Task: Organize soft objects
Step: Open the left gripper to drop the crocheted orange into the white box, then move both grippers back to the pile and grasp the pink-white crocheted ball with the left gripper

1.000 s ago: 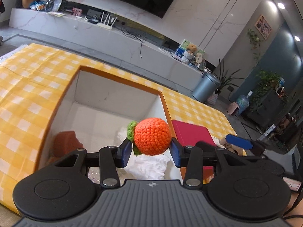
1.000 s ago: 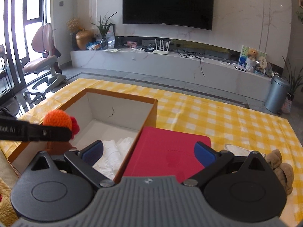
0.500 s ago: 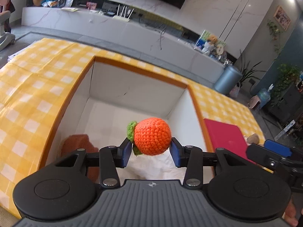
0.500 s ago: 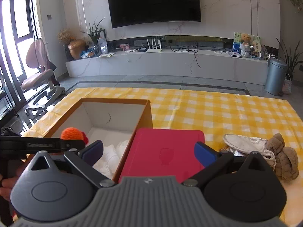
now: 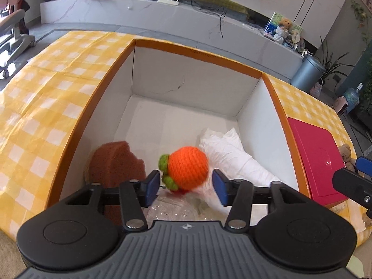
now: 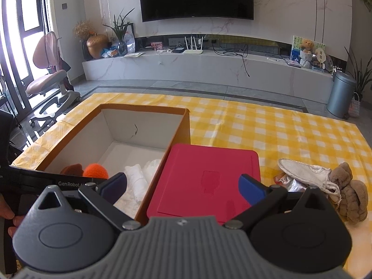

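Observation:
An orange crocheted ball [image 5: 187,167] with green leaves hangs blurred between the pads of my left gripper [image 5: 187,187], whose jaws are opening. A gap shows on each side of the ball, so the pads no longer press on it. The gripper points down into an open orange-rimmed box [image 5: 197,57] with white walls. A brown plush piece [image 5: 114,162] and white cloth [image 5: 232,155] lie on the box floor below. My right gripper [image 6: 183,186] stands open and empty over a red lid [image 6: 209,179] beside the box. The ball [image 6: 95,171] also shows in the right wrist view.
On the yellow checked tablecloth [image 6: 279,130], right of the red lid, lie a white sock-like cloth [image 6: 304,172] and a brown plush toy [image 6: 351,195]. Crinkled clear plastic [image 5: 172,209] sits at the box's near end. A person's hand [image 6: 9,220] shows at the far left.
My left gripper has tipped downward over the box and its jaws have widened. The orange ball has come free of the pads. My right gripper has stayed over the red lid.

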